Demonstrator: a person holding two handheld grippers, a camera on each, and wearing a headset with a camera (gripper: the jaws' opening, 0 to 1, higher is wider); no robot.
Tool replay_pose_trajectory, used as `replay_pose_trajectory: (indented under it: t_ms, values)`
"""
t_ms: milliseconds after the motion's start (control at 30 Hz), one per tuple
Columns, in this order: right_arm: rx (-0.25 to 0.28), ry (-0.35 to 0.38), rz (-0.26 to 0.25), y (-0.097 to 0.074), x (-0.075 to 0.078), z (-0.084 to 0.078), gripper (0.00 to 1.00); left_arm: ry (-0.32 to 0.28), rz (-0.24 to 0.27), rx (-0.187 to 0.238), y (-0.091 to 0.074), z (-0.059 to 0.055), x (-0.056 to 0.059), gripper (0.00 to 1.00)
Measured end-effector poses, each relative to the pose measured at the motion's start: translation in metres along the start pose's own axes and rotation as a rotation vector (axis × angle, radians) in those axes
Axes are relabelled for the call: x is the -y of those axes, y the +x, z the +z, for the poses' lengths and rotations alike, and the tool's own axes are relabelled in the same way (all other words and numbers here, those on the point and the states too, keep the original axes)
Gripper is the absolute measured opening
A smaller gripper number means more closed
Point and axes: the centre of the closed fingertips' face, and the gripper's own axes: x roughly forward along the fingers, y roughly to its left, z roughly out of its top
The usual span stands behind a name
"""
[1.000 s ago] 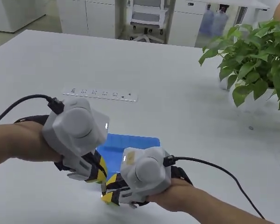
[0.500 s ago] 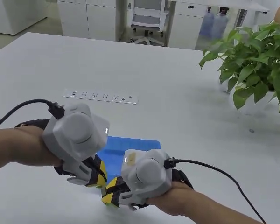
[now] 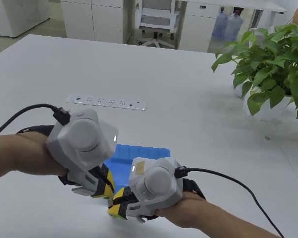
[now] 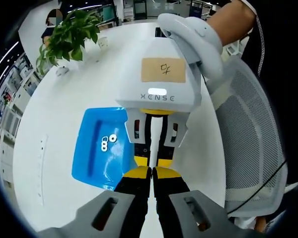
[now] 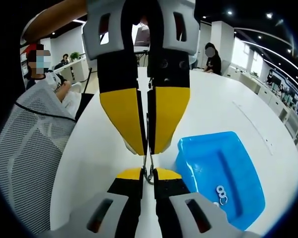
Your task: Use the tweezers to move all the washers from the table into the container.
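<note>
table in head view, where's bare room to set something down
Free: between the power strip and the plant pot, and the table beyond the strip. Crowded: near edge, where the left gripper and right gripper meet by the blue tray.

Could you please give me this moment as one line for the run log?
left gripper: shut on tweezers | right gripper: shut on tweezers | grippers: tip to tip | washers: several in blue container

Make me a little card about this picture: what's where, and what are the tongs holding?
left tongs: shut on the tweezers
right tongs: shut on the same tweezers, facing the left tongs
container: blue, on the white table
washers: a few, inside the container
plant: on the table, right side of head view
</note>
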Motion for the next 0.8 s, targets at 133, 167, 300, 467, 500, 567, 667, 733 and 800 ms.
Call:
replay_pose_trajectory:
  t_ms: [133, 167, 300, 467, 500, 567, 667, 733, 800]
  values:
    - [0.010, 0.000, -0.005, -0.004, -0.001, 0.004, 0.09, 0.003, 0.002, 0.000, -0.004, 0.003, 0.001, 0.06]
    - [0.011, -0.002, -0.006, -0.004, -0.001, 0.005, 0.09, 0.005, 0.003, 0.000, -0.005, 0.003, 0.001, 0.06]
    - [0.015, -0.007, -0.007, -0.008, -0.002, 0.010, 0.09, 0.007, 0.006, 0.001, -0.011, 0.006, 0.003, 0.06]
    - [0.018, -0.019, -0.009, -0.013, -0.001, 0.016, 0.09, 0.009, 0.011, 0.006, -0.018, 0.009, 0.002, 0.06]
    - [0.019, -0.020, -0.010, -0.014, -0.001, 0.018, 0.09, 0.010, 0.012, 0.006, -0.020, 0.010, 0.002, 0.06]
    - [0.020, -0.021, -0.008, -0.016, -0.001, 0.020, 0.09, 0.012, 0.012, 0.007, -0.022, 0.011, 0.002, 0.06]
    - [0.019, -0.024, -0.004, -0.020, -0.001, 0.024, 0.09, 0.012, 0.012, 0.007, -0.027, 0.014, 0.002, 0.06]
    - [0.018, -0.030, -0.006, -0.023, 0.000, 0.026, 0.09, 0.016, 0.015, 0.008, -0.030, 0.017, 0.002, 0.06]
    - [0.018, -0.034, -0.005, -0.025, 0.001, 0.029, 0.09, 0.017, 0.017, 0.009, -0.033, 0.019, 0.002, 0.06]
